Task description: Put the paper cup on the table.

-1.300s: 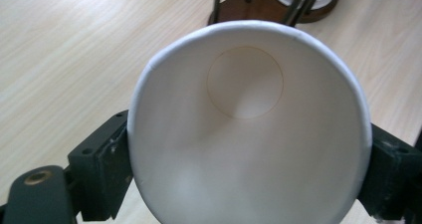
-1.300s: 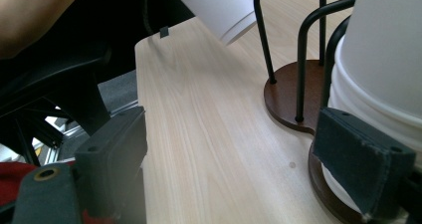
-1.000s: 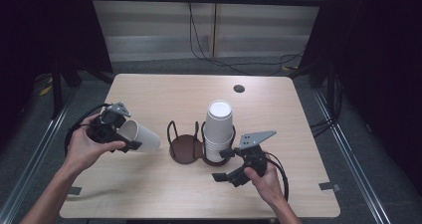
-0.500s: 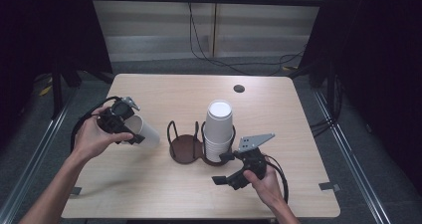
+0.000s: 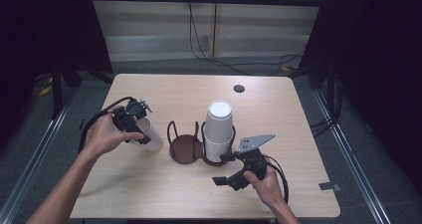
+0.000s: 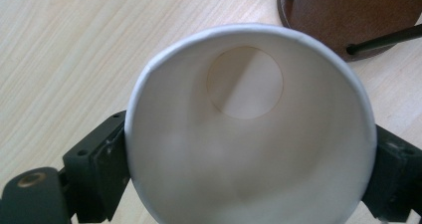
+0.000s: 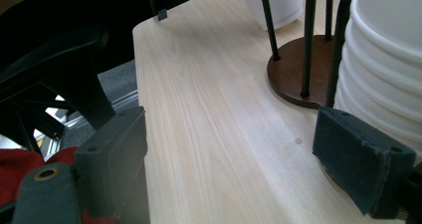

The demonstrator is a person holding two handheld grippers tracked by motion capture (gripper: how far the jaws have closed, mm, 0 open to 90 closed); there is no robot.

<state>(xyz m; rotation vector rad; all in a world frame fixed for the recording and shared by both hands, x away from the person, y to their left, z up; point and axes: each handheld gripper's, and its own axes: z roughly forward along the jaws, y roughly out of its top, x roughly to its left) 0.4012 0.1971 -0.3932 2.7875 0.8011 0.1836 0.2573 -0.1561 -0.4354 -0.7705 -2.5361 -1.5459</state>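
One paper cup (image 6: 249,129) is held in the left claw (image 5: 135,126), gripped across its wall near the rim, with a pad (image 6: 107,171) on each side. The jaws have just been opening, yet in the left gripper view the pads are seen against the cup wall, so the grip is judged light but not yet released. The cup is carried on a tilt over the table (image 5: 164,194), left of the holder (image 5: 186,147) and just beside it; whether its base rests on the table cannot be told. The mouth is turned toward the claw's camera, so the inside and the round bottom are shown.

The holder is a dark round base with upright wire loops. Its left ring is vacant; its right ring is occupied by a stack (image 5: 219,129) of cups, mouths down. The stack is kept upright by the loops.

The right claw (image 5: 231,171) is held wide, with nothing between the jaws. It is parked low on the table, just beside the stack, probably to steady the holder or draw the next cup.
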